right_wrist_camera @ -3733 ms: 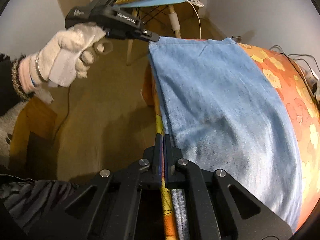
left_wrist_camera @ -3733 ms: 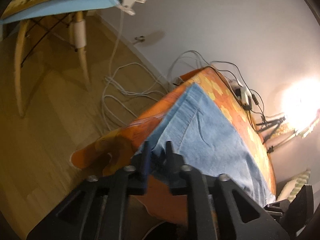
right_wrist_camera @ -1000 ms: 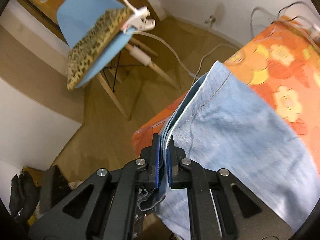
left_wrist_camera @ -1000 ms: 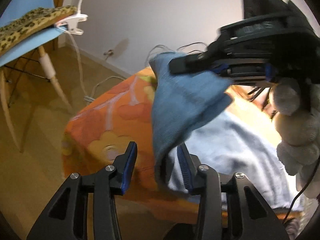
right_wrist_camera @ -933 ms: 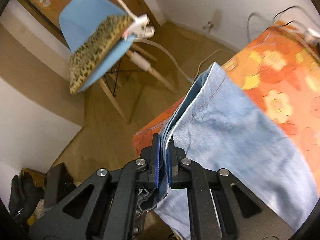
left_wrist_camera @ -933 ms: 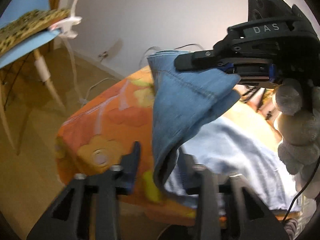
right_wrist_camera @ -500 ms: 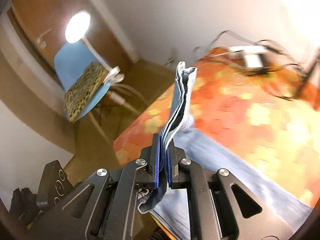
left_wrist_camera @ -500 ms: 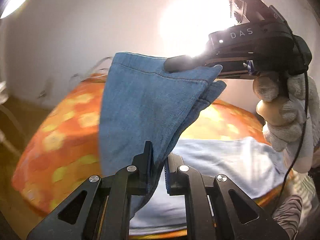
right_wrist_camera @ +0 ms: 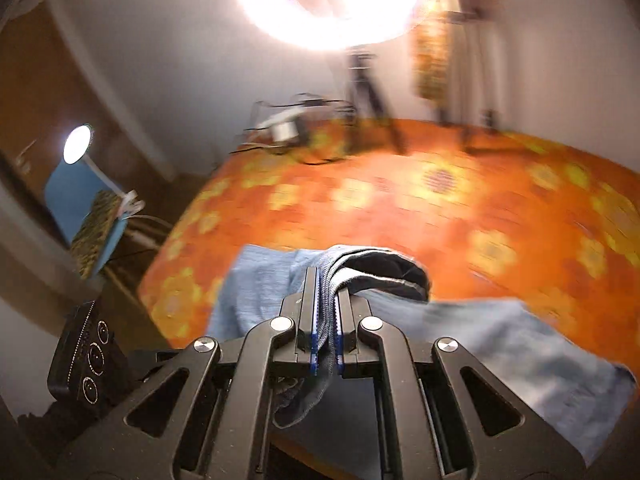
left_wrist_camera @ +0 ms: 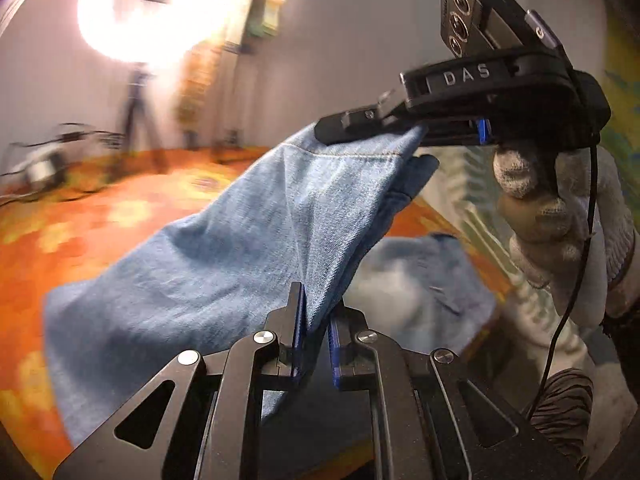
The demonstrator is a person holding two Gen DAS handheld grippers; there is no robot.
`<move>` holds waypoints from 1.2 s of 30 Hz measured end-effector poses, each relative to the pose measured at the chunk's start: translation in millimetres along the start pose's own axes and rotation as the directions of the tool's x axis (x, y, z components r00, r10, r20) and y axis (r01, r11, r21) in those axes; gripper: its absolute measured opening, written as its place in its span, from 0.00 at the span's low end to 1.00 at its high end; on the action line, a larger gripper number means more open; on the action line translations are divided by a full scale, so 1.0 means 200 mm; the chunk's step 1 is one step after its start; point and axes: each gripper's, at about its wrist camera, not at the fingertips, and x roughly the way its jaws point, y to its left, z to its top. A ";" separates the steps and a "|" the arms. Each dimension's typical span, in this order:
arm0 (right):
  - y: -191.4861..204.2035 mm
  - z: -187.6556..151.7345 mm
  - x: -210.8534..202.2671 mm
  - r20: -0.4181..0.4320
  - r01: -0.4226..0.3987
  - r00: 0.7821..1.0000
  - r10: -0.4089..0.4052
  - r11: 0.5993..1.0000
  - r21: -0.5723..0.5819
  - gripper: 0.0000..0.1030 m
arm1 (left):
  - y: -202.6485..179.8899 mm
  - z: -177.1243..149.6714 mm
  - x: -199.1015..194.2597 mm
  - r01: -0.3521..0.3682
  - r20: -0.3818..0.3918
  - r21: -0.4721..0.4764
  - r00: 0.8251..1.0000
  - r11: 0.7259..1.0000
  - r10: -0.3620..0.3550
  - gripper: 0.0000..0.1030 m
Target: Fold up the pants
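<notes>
The light blue denim pants [left_wrist_camera: 224,256] lie on an orange flowered bed cover [left_wrist_camera: 60,216], with one end lifted. My left gripper [left_wrist_camera: 316,320] is shut on one corner of the lifted end. My right gripper [left_wrist_camera: 360,128] shows in the left wrist view, held by a gloved hand, shut on the other corner and above the bed. In the right wrist view my right gripper [right_wrist_camera: 325,316] pinches several denim layers, and the rest of the pants [right_wrist_camera: 500,352] spread over the bed cover [right_wrist_camera: 400,200] below.
A bright round lamp on a tripod [right_wrist_camera: 360,80] stands behind the bed. Cables and a white power block [right_wrist_camera: 284,128] lie at the far edge. A blue chair with a leopard cushion [right_wrist_camera: 92,224] stands on the floor at left.
Both grippers have carried the lifted pant end across the bed, away from the chair side. The left gripper, open a second ago, closed on the fabric corner. The views swung toward the lamp.
</notes>
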 end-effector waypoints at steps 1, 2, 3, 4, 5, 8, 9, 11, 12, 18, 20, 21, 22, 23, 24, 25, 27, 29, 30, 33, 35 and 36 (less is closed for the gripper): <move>-0.07 -0.03 -0.04 0.003 0.016 1.000 -0.016 1.000 0.015 0.06 | -0.07 0.01 0.06 0.028 -0.017 0.015 0.999 0.999 -0.028 0.09; -0.17 -0.06 -0.10 0.008 0.039 0.999 -0.040 0.999 0.036 0.06 | -0.12 0.01 0.11 0.049 -0.030 0.026 0.998 0.998 -0.048 0.09; -0.24 -0.08 -0.14 0.010 0.053 0.999 -0.054 0.997 0.050 0.06 | -0.20 0.02 0.17 0.076 -0.047 0.044 0.996 0.996 -0.074 0.09; -0.32 -0.10 -0.19 0.015 0.072 0.997 -0.073 0.995 0.071 0.06 | -0.25 0.03 0.20 0.094 -0.056 0.054 0.994 0.994 -0.091 0.09; -0.37 -0.12 -0.23 0.020 0.086 0.996 -0.088 0.993 0.086 0.06 | -0.31 0.04 0.25 0.116 -0.066 0.062 0.992 0.991 -0.112 0.09; -0.53 -0.18 -0.37 0.043 0.117 0.991 -0.123 0.986 0.119 0.06 | -0.45 0.06 0.35 0.170 -0.091 0.081 0.982 0.982 -0.163 0.09; -0.57 -0.20 -0.40 0.050 0.122 0.990 -0.129 0.984 0.127 0.06 | -0.49 0.06 0.38 0.188 -0.102 0.087 0.979 0.978 -0.179 0.09; -0.68 -0.26 -0.48 0.059 0.135 0.988 -0.145 0.980 0.148 0.06 | -0.56 0.04 0.43 0.221 -0.132 0.098 0.969 0.970 -0.207 0.09; -0.72 -0.30 -0.50 0.059 0.140 0.987 -0.151 0.977 0.160 0.06 | -0.60 0.02 0.46 0.240 -0.155 0.106 0.963 0.965 -0.222 0.09; -0.98 -0.61 -0.57 0.038 0.148 0.986 -0.163 0.955 0.259 0.06 | -0.67 -0.07 0.64 0.320 -0.309 0.099 0.910 0.942 -0.277 0.09; -1.06 -0.72 -0.55 0.019 0.153 0.986 -0.165 0.945 0.288 0.06 | -0.66 -0.10 0.66 0.341 -0.349 0.082 0.890 0.936 -0.294 0.09; -1.09 -0.77 -0.54 0.010 0.153 0.986 -0.164 0.939 0.307 0.06 | -0.65 -0.11 0.65 0.350 -0.372 0.075 0.879 0.934 -0.299 0.09; -1.14 -0.84 -0.52 0.001 0.148 0.987 -0.158 0.931 0.334 0.06 | -0.64 -0.12 0.64 0.355 -0.385 0.066 0.871 0.933 -0.305 0.12; -1.16 -0.87 -0.50 -0.001 0.143 0.988 -0.152 0.925 0.352 0.06 | -0.61 -0.12 0.60 0.368 -0.390 0.046 0.863 0.929 -0.322 0.12; -1.19 -0.92 -0.48 -0.004 0.133 0.990 -0.142 0.919 0.371 0.06 | -0.58 -0.11 0.57 0.374 -0.388 0.041 0.861 0.927 -0.330 0.12; -1.21 -0.97 -0.46 -0.009 0.125 0.991 -0.131 0.915 0.385 0.06 | -0.56 -0.11 0.51 0.365 -0.374 0.057 0.871 0.929 -0.320 0.12; -1.23 -1.04 -0.44 -0.018 0.113 0.993 -0.115 0.912 0.394 0.06 | -0.56 -0.11 0.45 0.321 -0.338 0.100 0.901 0.942 -0.272 0.12; -1.22 -1.10 -0.41 -0.022 0.097 0.995 -0.097 0.913 0.395 0.06 | -0.46 -0.10 0.40 0.234 -0.307 0.135 0.934 0.963 -0.184 0.12; -1.21 -1.13 -0.39 -0.026 0.087 0.996 -0.084 0.913 0.398 0.06 | -0.42 -0.10 0.39 0.209 -0.307 0.136 0.938 0.968 -0.159 0.12; -1.18 -1.18 -0.33 -0.050 0.074 0.997 -0.059 0.923 0.377 0.06 | -0.27 -0.16 0.45 0.093 -0.340 0.145 0.940 0.985 -0.039 0.12; -1.16 -1.18 -0.30 -0.084 0.090 0.994 -0.065 0.935 0.344 0.06 | -0.22 -0.19 0.50 0.071 -0.374 0.125 0.927 0.990 -0.019 0.12; -1.15 -1.18 -0.29 -0.093 0.094 0.993 -0.066 0.939 0.331 0.06 | -0.18 -0.21 0.53 0.061 -0.390 0.114 0.921 0.992 -0.012 0.12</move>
